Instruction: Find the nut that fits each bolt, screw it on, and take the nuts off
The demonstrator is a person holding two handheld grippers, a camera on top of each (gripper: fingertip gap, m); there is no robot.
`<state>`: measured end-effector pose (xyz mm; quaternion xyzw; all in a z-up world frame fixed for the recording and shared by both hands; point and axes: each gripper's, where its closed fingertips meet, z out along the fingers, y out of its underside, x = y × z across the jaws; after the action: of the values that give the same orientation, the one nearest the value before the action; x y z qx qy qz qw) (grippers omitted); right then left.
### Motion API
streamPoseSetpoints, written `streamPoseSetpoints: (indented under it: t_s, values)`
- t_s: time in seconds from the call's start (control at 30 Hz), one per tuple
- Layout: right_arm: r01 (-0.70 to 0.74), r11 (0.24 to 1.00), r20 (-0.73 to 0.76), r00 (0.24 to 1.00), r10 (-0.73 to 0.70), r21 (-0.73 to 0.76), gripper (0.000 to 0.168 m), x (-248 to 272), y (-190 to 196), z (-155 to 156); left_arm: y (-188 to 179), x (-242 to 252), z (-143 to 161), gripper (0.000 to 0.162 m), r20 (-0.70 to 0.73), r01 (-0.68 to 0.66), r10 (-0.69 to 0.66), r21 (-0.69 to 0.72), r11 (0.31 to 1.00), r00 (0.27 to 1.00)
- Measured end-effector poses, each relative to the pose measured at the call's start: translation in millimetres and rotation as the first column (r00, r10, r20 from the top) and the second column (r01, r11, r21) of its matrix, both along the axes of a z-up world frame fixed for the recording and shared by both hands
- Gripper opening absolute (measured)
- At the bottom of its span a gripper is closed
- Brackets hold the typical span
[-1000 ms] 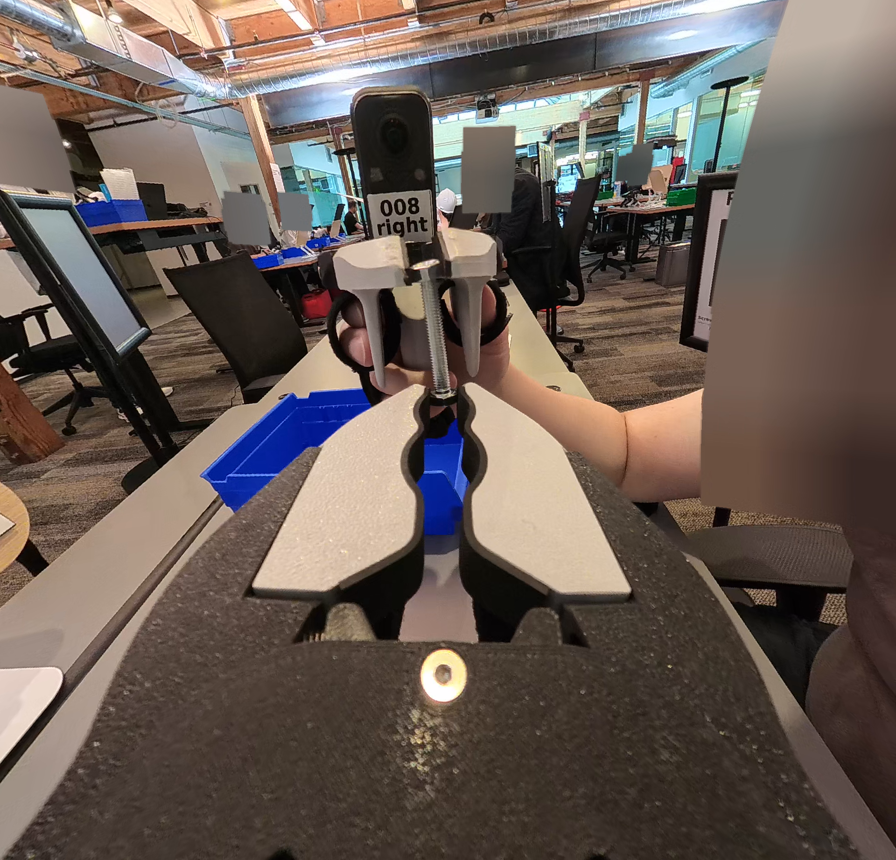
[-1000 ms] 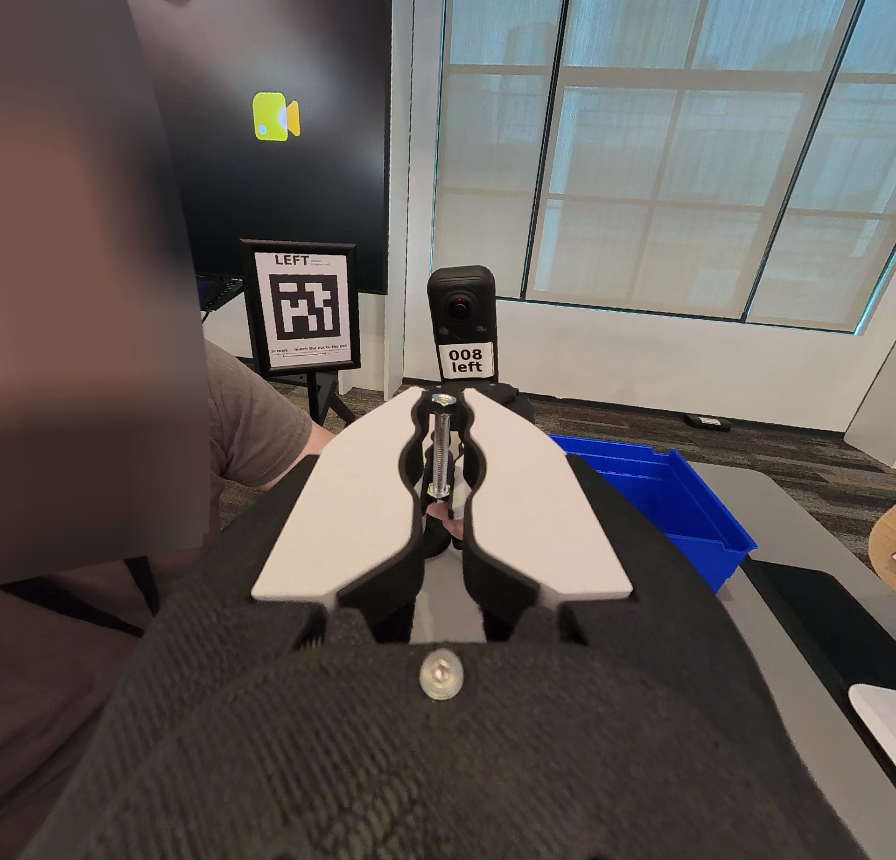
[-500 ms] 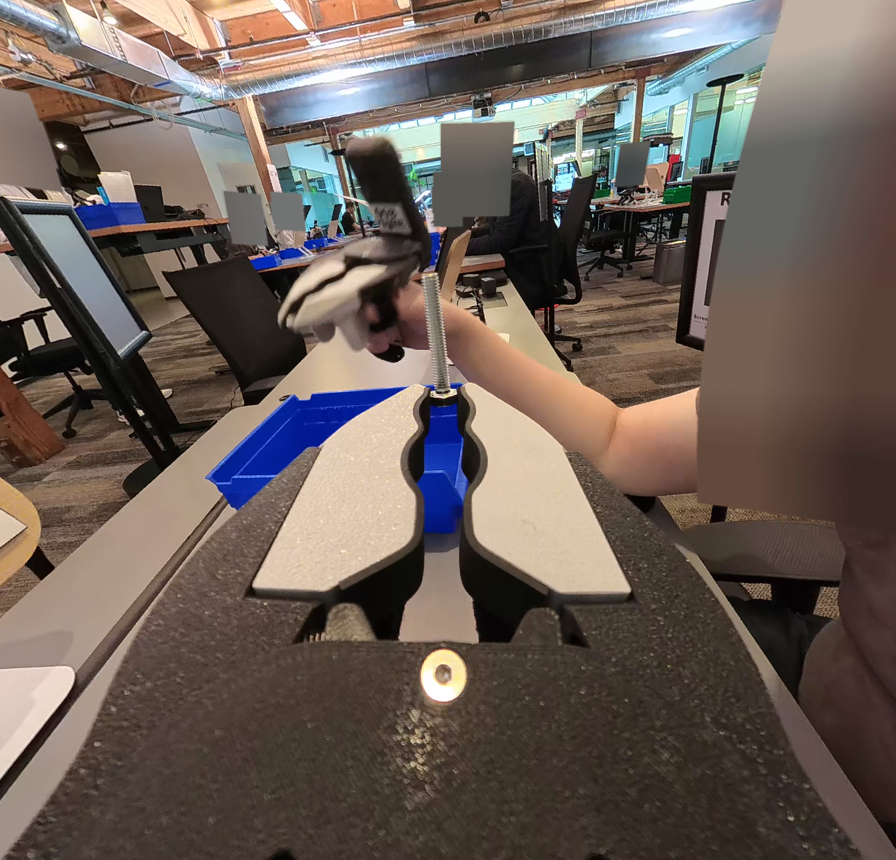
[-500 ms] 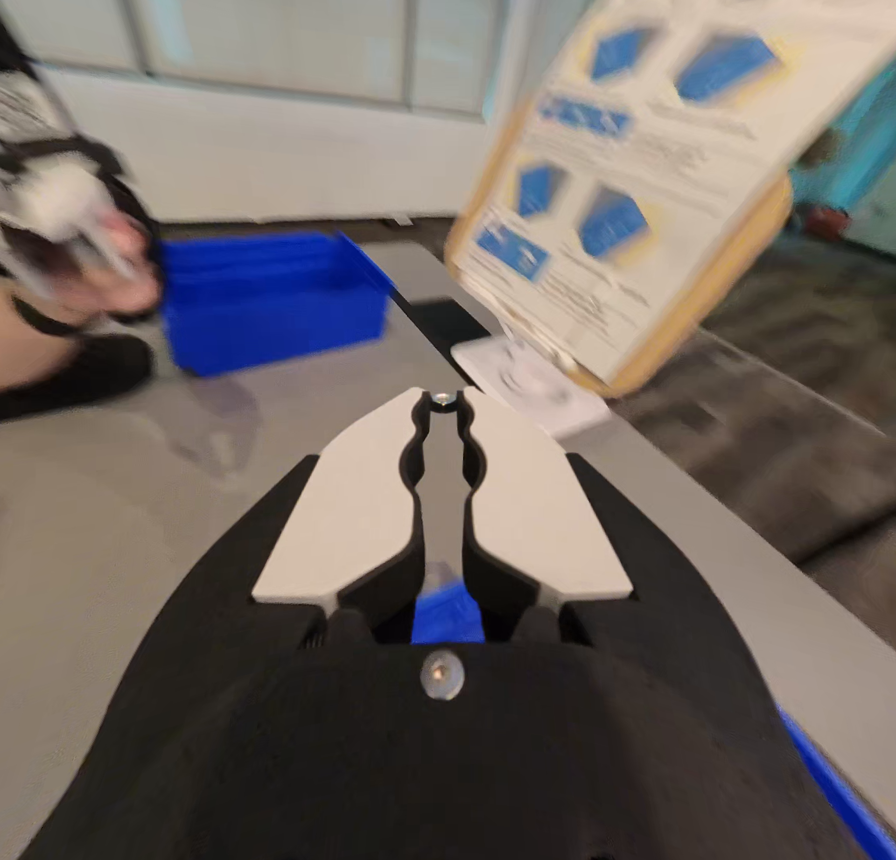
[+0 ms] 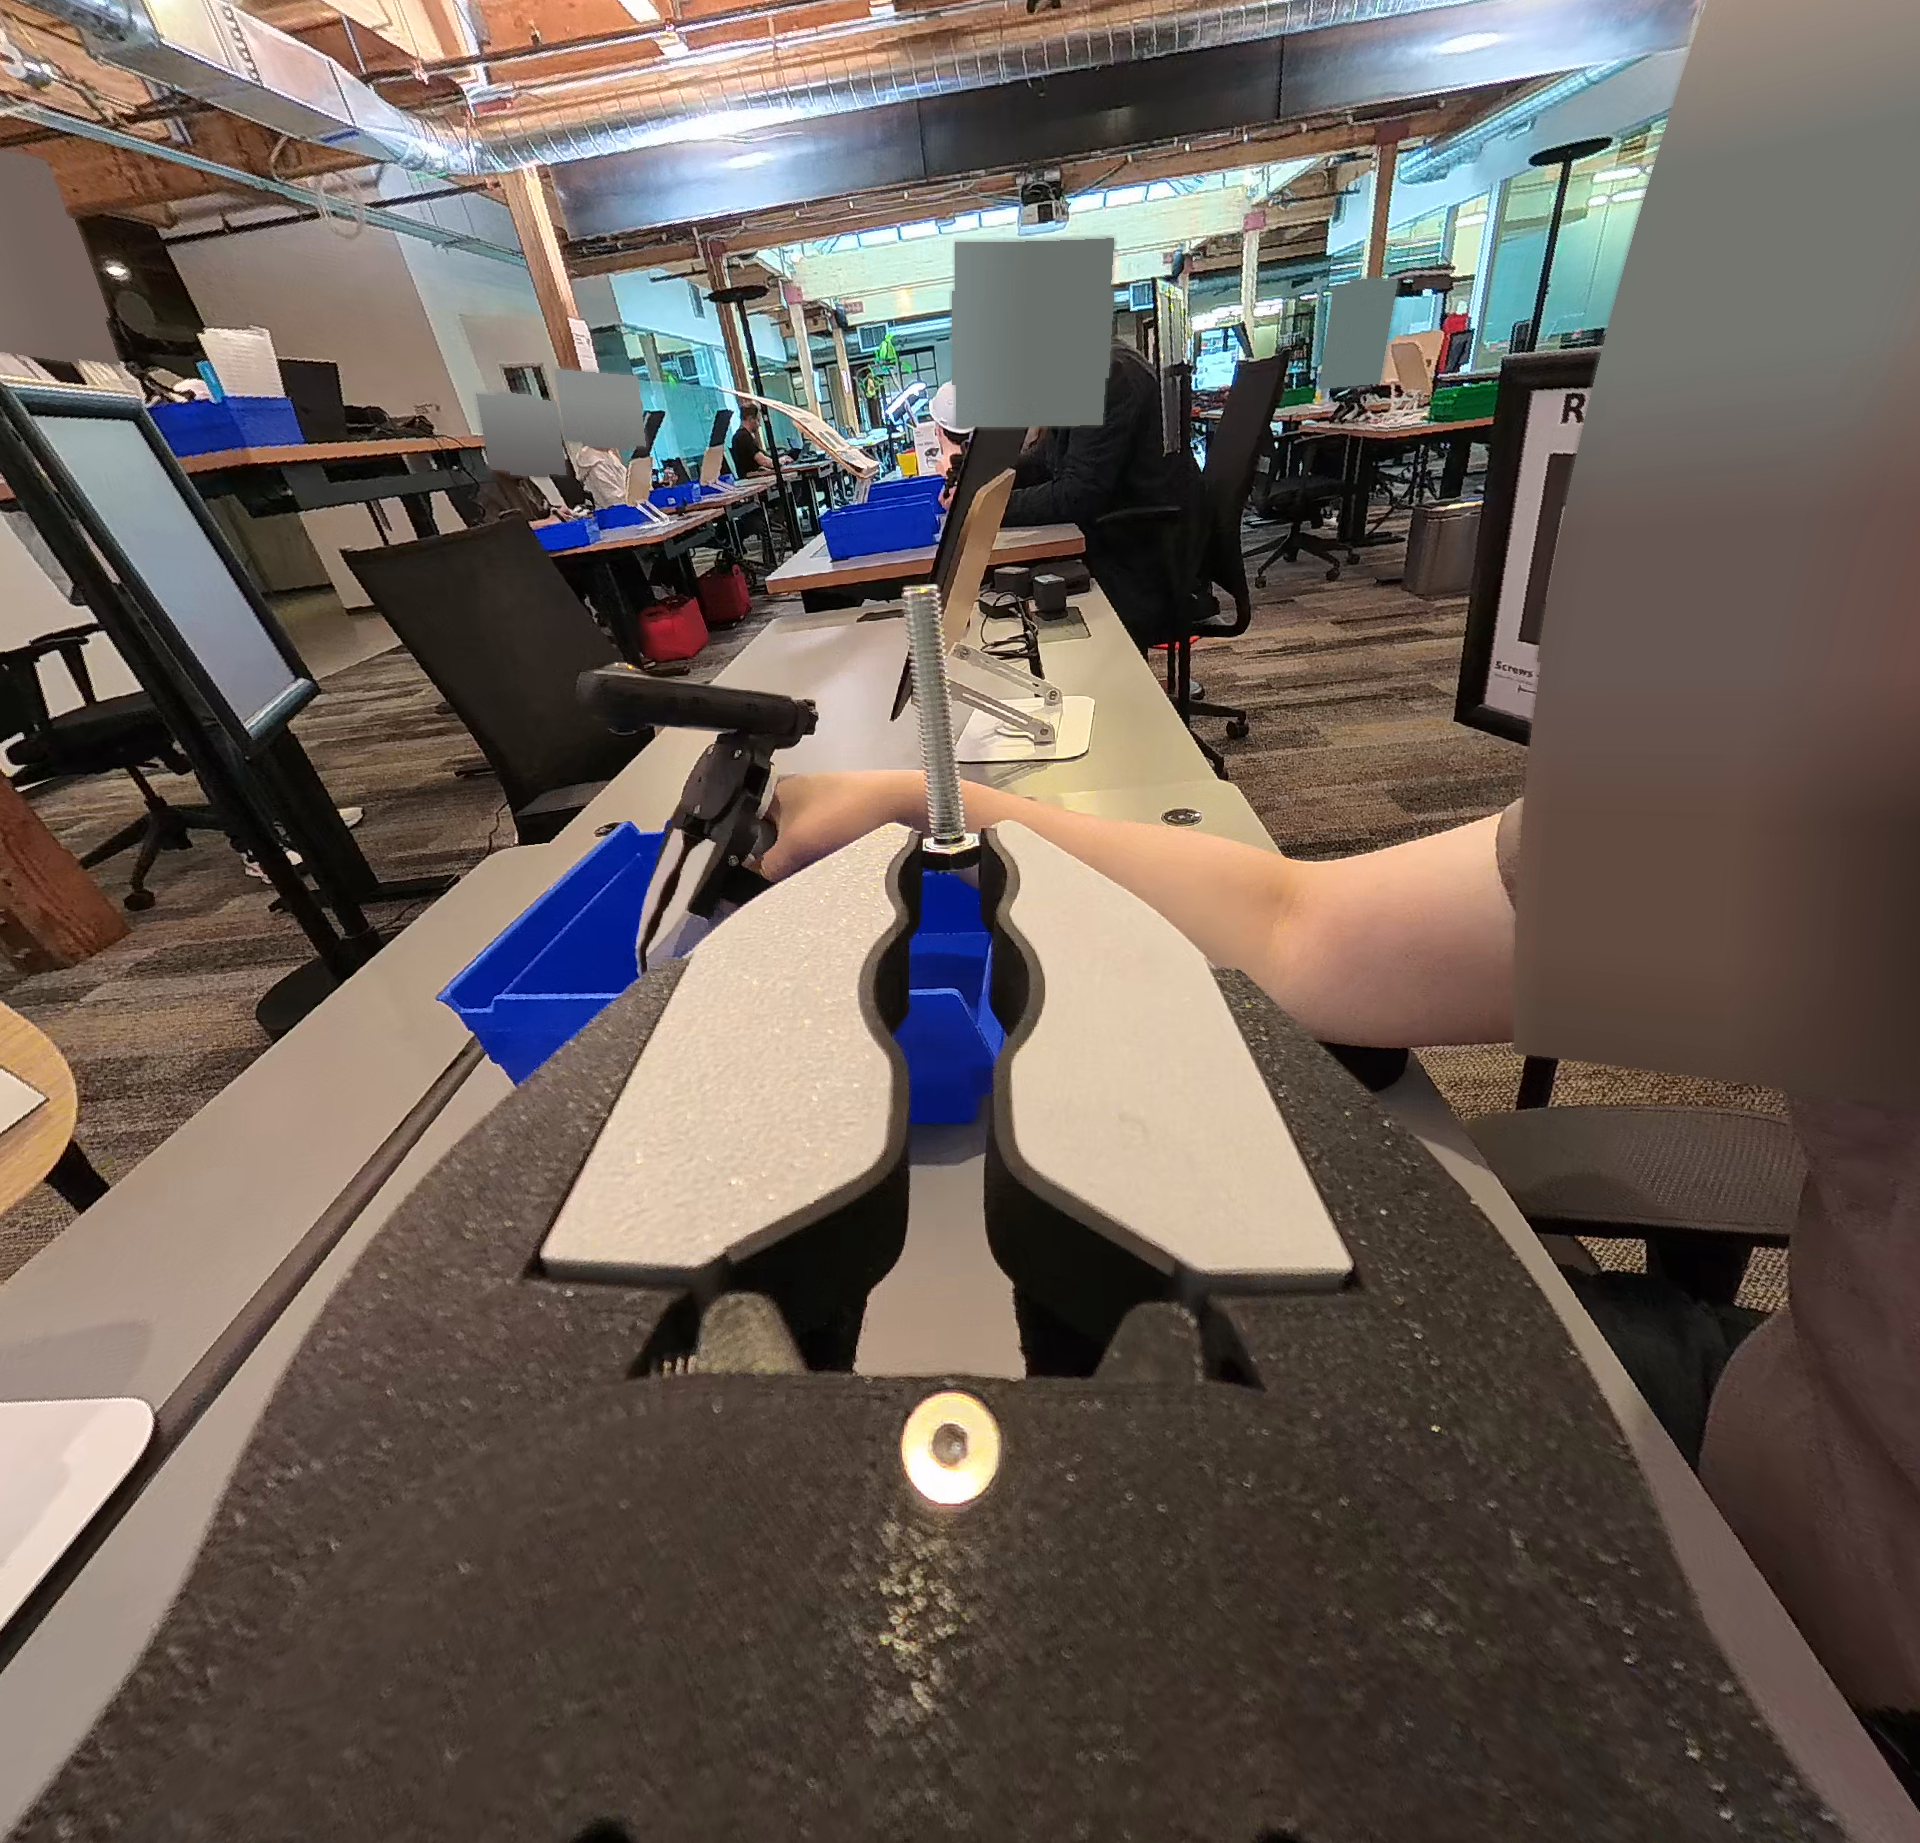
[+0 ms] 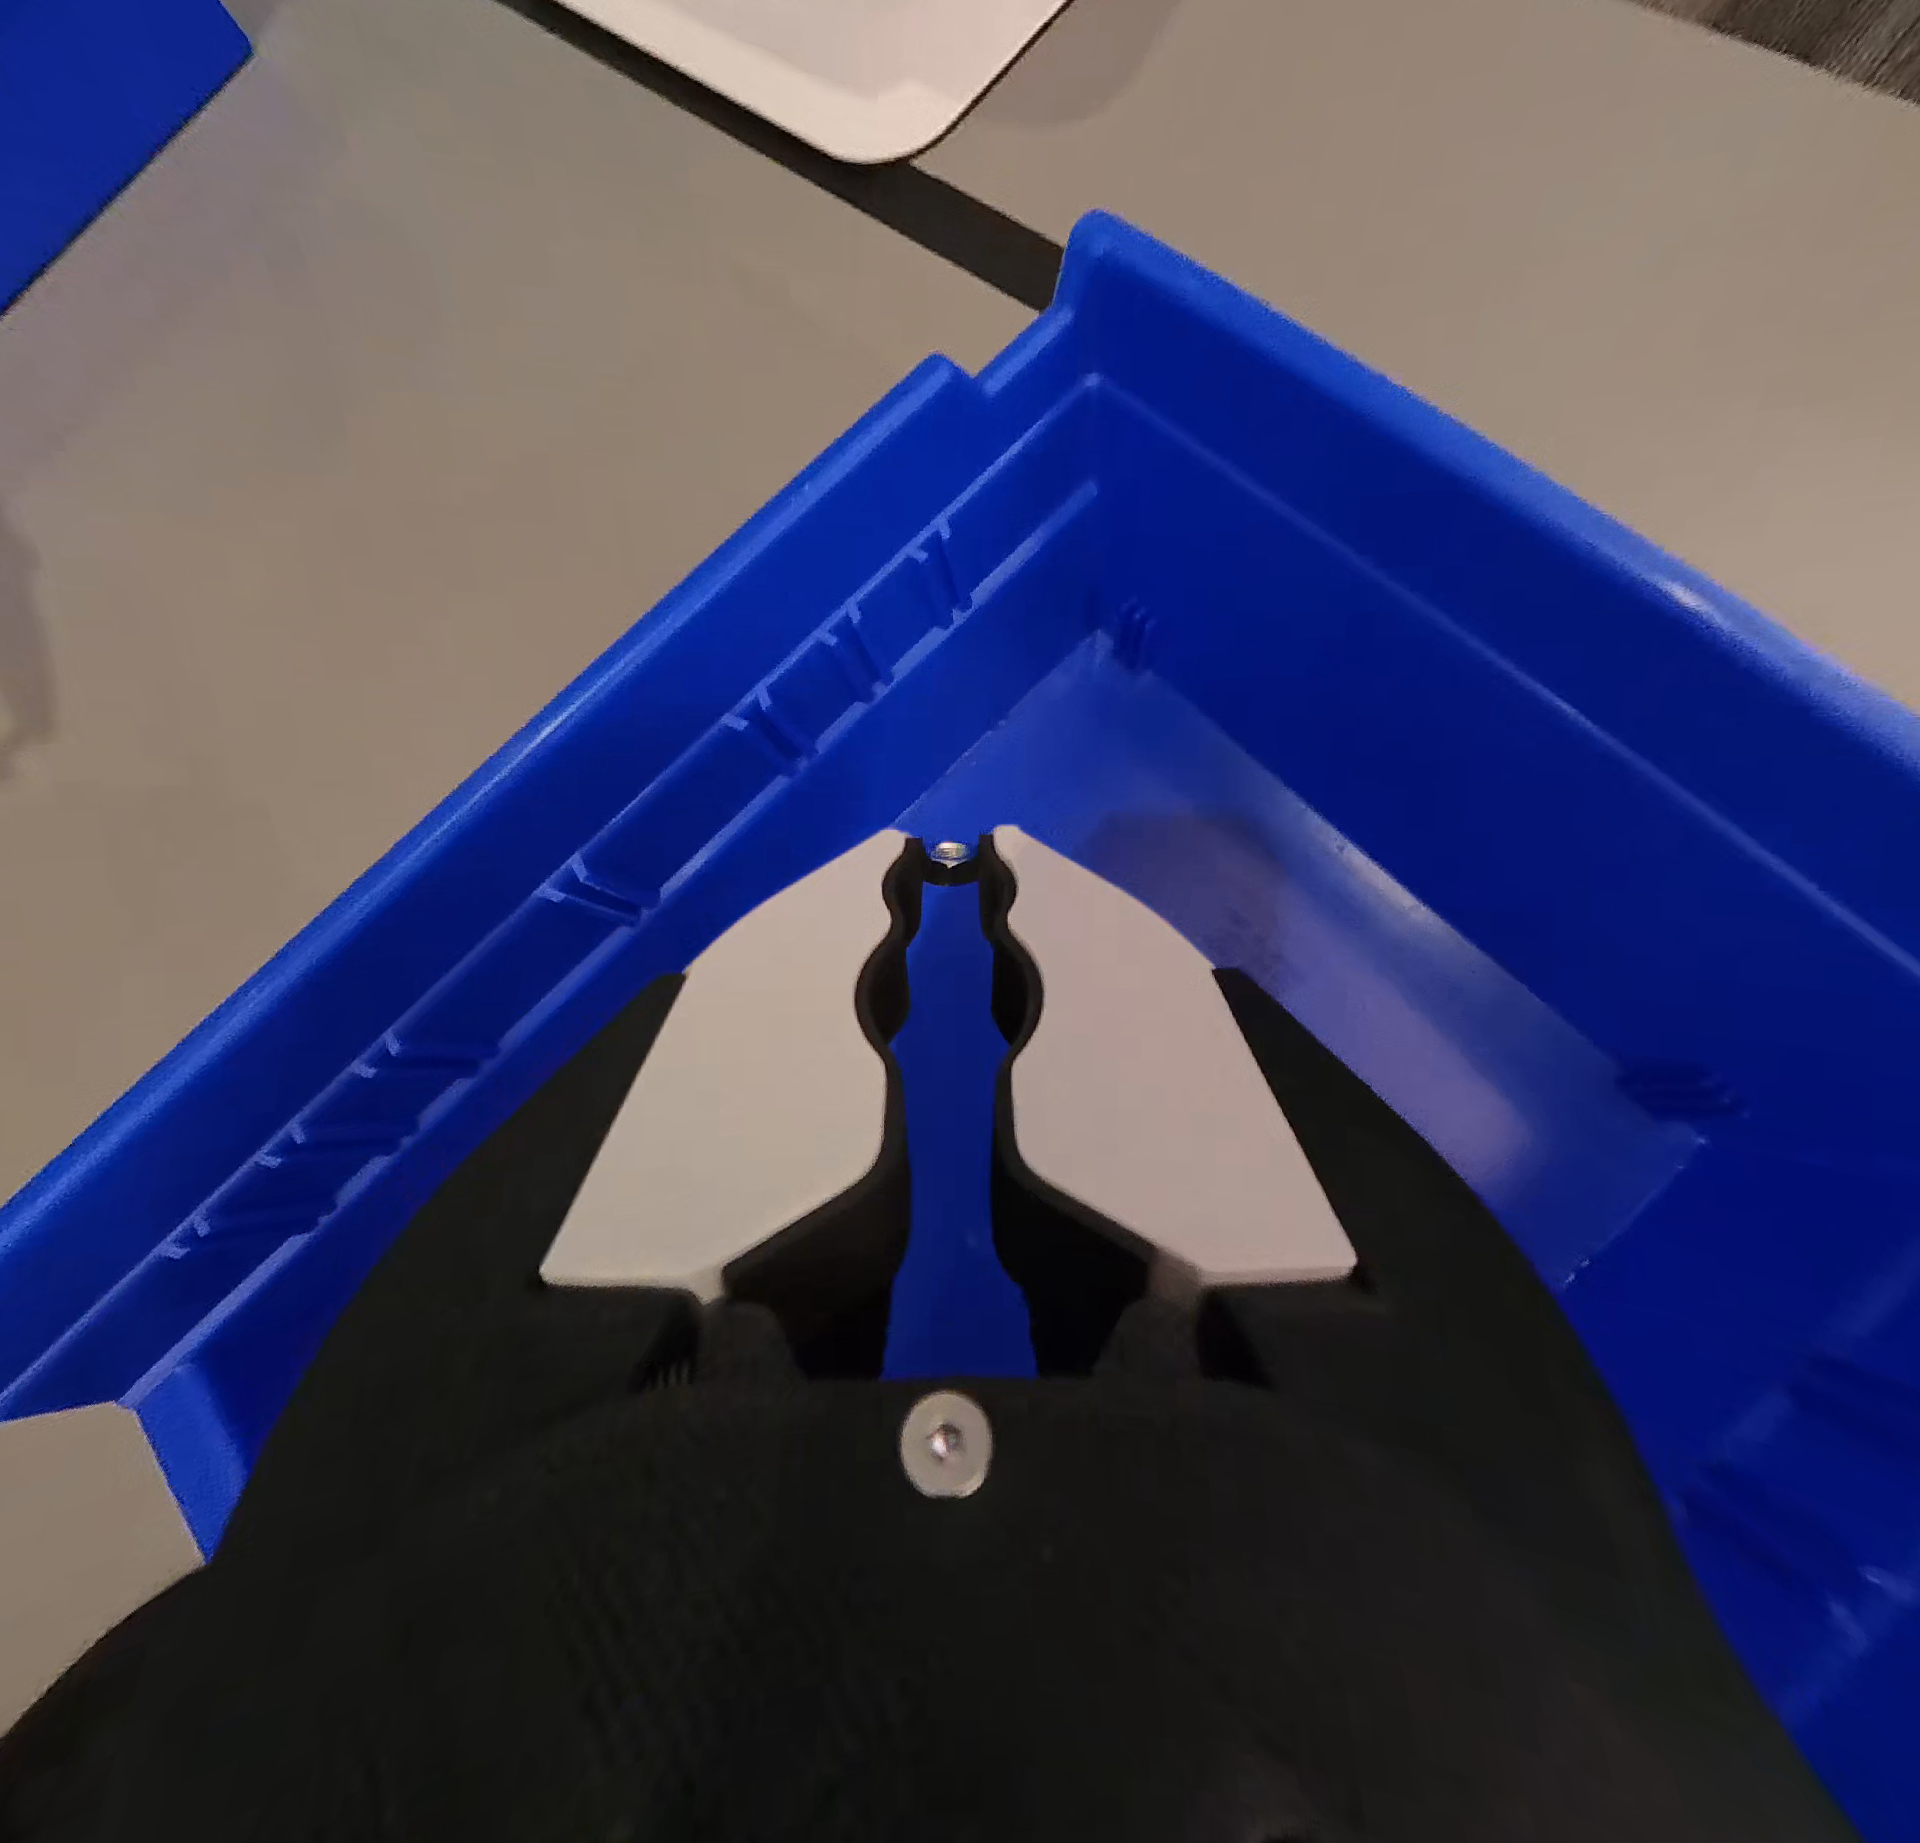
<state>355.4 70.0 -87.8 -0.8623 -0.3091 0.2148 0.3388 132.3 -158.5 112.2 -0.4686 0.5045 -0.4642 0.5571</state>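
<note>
bolt point(image 5: 933, 723), silver and threaded along its length, stands nearly upright from the tips of the left gripper point(image 5: 948, 844), whose two grey fingers point(image 5: 769, 1055) are pressed onto its lower end, where a small metal collar sits at the pinch point. the bolt rises above a long grey table point(image 5: 260, 1159) in an open office with desks and chairs behind. just beyond the left gripper, a blue bin point(image 5: 540, 972) rests on the table. the right gripper point(image 5: 665, 920) shows farther off in the left wrist view, tipped downward over that bin, with a person's bare forearm point(image 5: 1299, 920) reaching across behind the bolt. in the right wrist view, the right gripper point(image 6: 948, 848) looks down into a corner of the blue bin point(image 6: 1351, 505), its fingers point(image 6: 727, 1076) drawn close and pinching a small silver nut point(image 6: 948, 849) at the very tips, above the bin's bare blue floor. whether the nut touches the floor cannot be told. beyond the bin's wall lies the grey table point(image 6: 416, 443), and on it a flat white base plate point(image 6: 831, 27) near the top edge, and part of another blue bin point(image 6: 83, 100) at upper left.
</note>
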Motion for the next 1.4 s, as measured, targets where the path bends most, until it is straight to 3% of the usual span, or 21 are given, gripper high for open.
streamPoseSetpoints:
  t_s: [0.3,0.7,0.83,1.0,1.1,1.17,1.23,1.3,1.4]
  values:
    - [-0.074,0.987,0.157,0.983,0.095,-0.140,0.012,5.5,-15.0,-48.8,-0.5,-0.5,0.4,0.010,-0.001,0.003,-0.003,0.000,1.000,1.000]
    - [-0.036,0.976,0.268,0.959,0.094,-0.215,0.014,20.7,-22.1,-67.3,-1.6,-2.5,3.5,0.010,0.006,0.005,-0.005,0.004,1.000,1.000]
    - [-0.024,0.979,0.265,0.961,0.078,-0.202,0.023,18.2,-20.9,-59.5,-2.3,-3.0,4.3,0.010,0.005,0.006,-0.006,0.007,1.000,1.000]
    - [0.038,0.996,0.239,0.971,-0.017,-0.086,0.027,19.8,-16.5,-8.6,-1.2,-3.5,4.3,0.010,0.000,0.001,-0.001,0.008,1.000,1.000]
    - [0.104,0.989,0.210,0.970,-0.124,0.101,0.028,19.9,-16.2,52.3,4.2,-1.8,-0.5,0.010,-0.017,-0.019,0.019,-0.005,1.000,1.000]
    - [0.088,0.959,0.109,0.987,-0.122,0.270,0.028,-2.3,-23.7,105.9,9.7,-0.3,-4.9,0.010,-0.027,-0.036,0.035,-0.023,0.999,0.999]
    - [-0.009,0.903,-0.045,0.998,0.031,0.430,0.028,-49.2,-48.4,161.9,14.0,0.9,-8.8,0.010,-0.033,-0.045,0.043,-0.047,0.998,0.999]
    - [-0.138,0.820,-0.195,0.937,0.290,0.556,0.027,-104.9,-91.7,210.0,17.6,1.0,-10.8,0.010,-0.033,-0.053,0.051,-0.066,0.996,0.998]
    - [-0.326,0.679,-0.346,0.671,0.656,0.658,0.025,-171.0,-168.4,252.1,18.7,0.2,-9.7,0.009,-0.022,-0.052,0.050,-0.076,0.996,0.998]
